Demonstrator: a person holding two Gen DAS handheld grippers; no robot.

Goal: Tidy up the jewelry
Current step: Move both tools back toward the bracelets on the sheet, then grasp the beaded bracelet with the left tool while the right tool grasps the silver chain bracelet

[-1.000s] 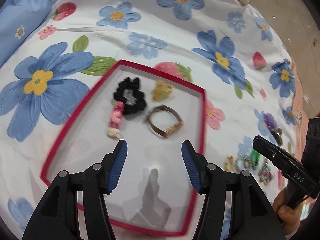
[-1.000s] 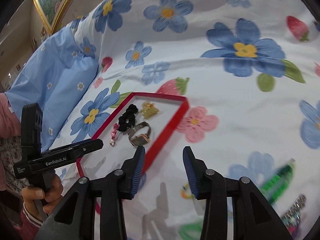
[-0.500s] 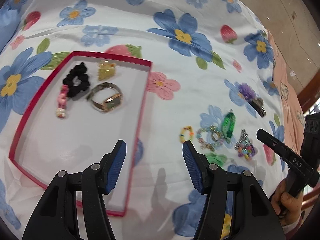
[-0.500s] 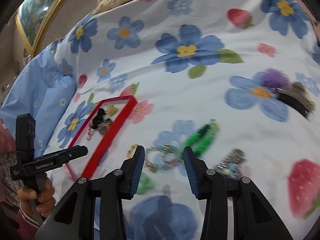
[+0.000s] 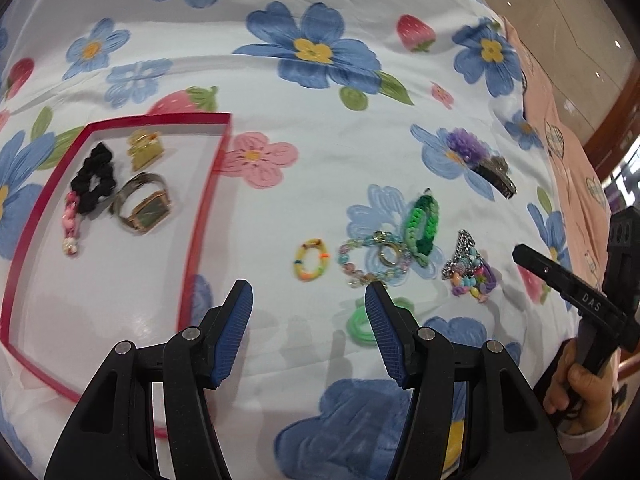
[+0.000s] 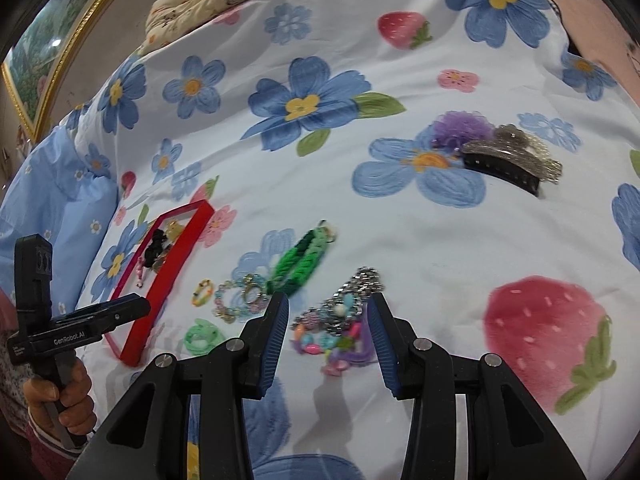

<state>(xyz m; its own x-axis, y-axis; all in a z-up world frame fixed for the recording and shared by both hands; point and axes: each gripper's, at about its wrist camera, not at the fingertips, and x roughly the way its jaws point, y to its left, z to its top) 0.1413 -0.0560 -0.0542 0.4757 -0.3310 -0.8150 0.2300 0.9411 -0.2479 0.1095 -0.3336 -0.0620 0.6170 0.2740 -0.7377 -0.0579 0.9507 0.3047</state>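
Red tray (image 5: pixel 208 184) at 9 o'clock on the bed, already holding watch (image 5: pixel 142 210), black scrunchie (image 5: pixel 94 180) and clip. Left claw (image 5: pixel 308 320) released, empty, above bare quilt. Loose pieces at 3 o'clock: small bead ring (image 5: pixel 311 260), pastel bracelet (image 5: pixel 370 258), green braided band (image 5: pixel 422 226). Right claw (image 6: pixel 328 334) released, straddling the chain-and-bead tangle (image 6: pixel 340 320). Risk: snagging several strands together, or pinching quilt fabric on closing.
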